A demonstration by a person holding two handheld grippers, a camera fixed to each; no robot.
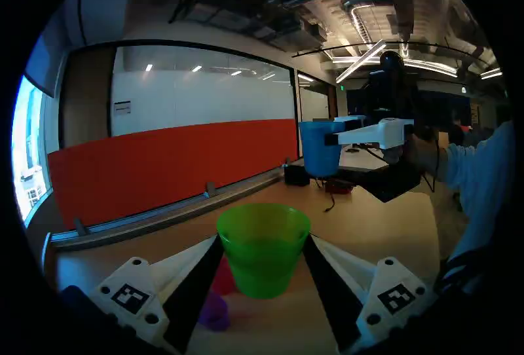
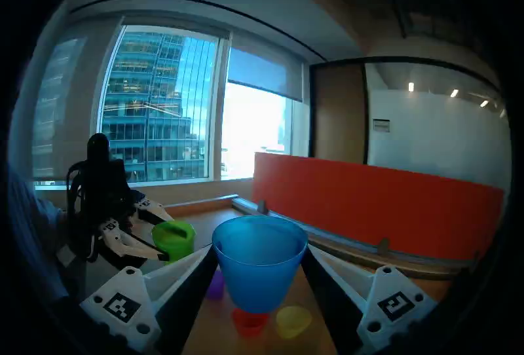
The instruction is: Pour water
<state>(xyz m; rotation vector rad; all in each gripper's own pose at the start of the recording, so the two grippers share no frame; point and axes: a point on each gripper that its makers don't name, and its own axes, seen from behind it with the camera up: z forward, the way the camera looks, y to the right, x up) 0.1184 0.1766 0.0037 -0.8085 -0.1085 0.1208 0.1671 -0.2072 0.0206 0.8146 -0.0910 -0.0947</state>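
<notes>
Here, left gripper (image 1: 263,245): we log it clamped on the green cup (image 1: 263,262), upright, low.
Green cup to blue cup (image 1: 319,149): apart; the blue one sits higher, to the left gripper's right.
Right gripper (image 2: 260,253): clamped on the blue cup, upright; we judge its pour must tip leftward and down.

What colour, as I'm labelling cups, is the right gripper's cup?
The cup is blue, shown best in the right gripper view.
</notes>
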